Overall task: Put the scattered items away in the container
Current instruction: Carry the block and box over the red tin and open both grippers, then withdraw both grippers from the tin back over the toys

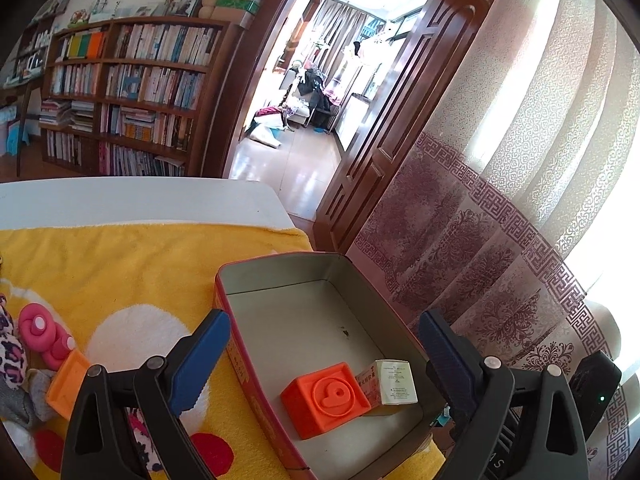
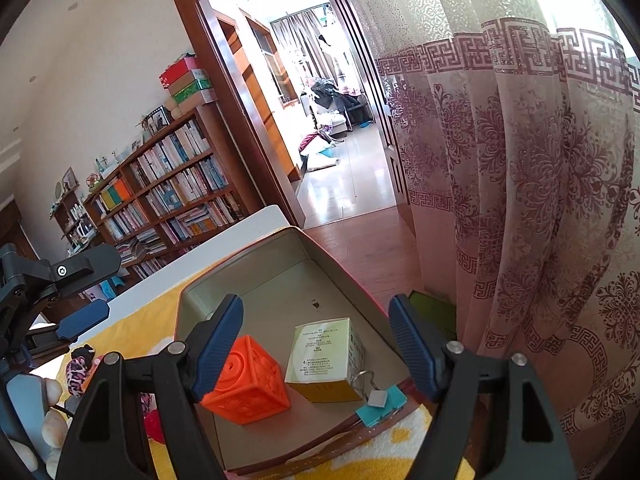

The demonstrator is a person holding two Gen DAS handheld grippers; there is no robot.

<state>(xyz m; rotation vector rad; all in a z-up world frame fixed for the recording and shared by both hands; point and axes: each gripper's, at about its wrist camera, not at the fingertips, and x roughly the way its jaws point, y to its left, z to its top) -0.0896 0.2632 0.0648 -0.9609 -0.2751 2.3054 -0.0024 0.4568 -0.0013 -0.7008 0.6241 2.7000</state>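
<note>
A red tin box stands open on a yellow towel; it also shows in the right wrist view. Inside lie an orange cube, a small white carton and a teal binder clip at the near wall. My left gripper is open and empty above the box. My right gripper is open and empty above the box. On the towel left of the box lie a pink toy, another orange block and a leopard-print cloth.
The white table ends just beyond the towel. A patterned curtain hangs close on the right. A bookshelf and an open doorway lie behind. The other gripper shows at the left of the right wrist view.
</note>
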